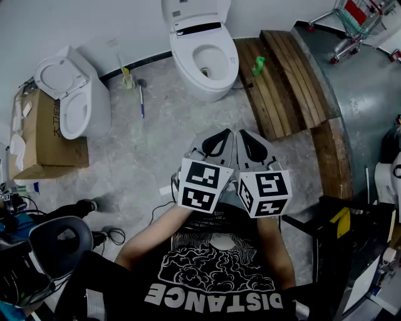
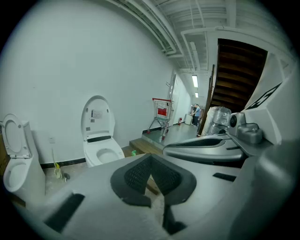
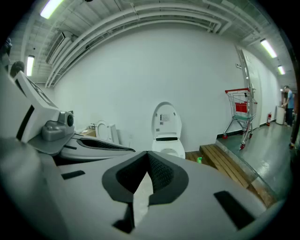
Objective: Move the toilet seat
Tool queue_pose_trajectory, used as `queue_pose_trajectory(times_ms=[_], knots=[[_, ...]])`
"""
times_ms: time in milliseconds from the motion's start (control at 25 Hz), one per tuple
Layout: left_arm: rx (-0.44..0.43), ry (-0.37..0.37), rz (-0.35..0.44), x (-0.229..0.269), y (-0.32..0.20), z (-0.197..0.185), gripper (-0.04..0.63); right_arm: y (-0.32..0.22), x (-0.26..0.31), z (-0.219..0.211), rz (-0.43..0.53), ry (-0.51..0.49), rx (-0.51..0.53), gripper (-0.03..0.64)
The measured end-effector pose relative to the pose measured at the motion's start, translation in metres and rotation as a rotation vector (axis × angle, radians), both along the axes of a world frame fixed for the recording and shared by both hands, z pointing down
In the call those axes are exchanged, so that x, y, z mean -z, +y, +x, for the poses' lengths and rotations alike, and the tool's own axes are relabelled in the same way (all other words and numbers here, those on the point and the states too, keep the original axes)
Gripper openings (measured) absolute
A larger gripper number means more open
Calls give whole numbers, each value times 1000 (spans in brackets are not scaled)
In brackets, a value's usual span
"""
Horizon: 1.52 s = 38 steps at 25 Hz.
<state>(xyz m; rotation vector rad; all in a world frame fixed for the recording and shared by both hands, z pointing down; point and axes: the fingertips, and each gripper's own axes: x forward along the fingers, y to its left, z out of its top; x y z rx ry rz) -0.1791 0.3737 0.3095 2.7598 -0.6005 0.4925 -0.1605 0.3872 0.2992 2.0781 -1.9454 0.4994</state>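
A white toilet (image 1: pixel 203 63) stands against the far wall with its lid (image 1: pixel 194 11) raised upright; the bowl is uncovered. It also shows ahead in the left gripper view as the toilet (image 2: pixel 99 149) and in the right gripper view as the toilet (image 3: pixel 167 140). My left gripper (image 1: pixel 220 136) and right gripper (image 1: pixel 245 136) are held side by side in front of my chest, well short of the toilet. Both point toward it. The left gripper (image 2: pixel 151 177) is shut with nothing in it, and so is the right gripper (image 3: pixel 147 178).
A second toilet (image 1: pixel 70 100) with its lid up stands at the left beside a cardboard box (image 1: pixel 39 135). A toilet brush (image 1: pixel 128 78) leans by the wall. A wooden step (image 1: pixel 282 81) with a green bottle (image 1: pixel 257 65) lies to the right, and a shopping cart (image 1: pixel 354 19) beyond it.
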Motion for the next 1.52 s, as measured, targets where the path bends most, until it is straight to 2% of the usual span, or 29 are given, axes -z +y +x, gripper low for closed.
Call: queue_pose_trajectory(times_ms=[600,920,1160,1520], knots=[[2,15,8,3,-16,-13,12,-15,5,-13,27,-21,-5,18],[27,14,15,3,-30,-3,12,-28,7,-2,42,-27,12,18],[52,0,16,-2,-46,20,12,-44,1,23,41,-34,33,18],[112,-26,1,-10,-82,88,12,-81,-8,93,21,-66,89,18]])
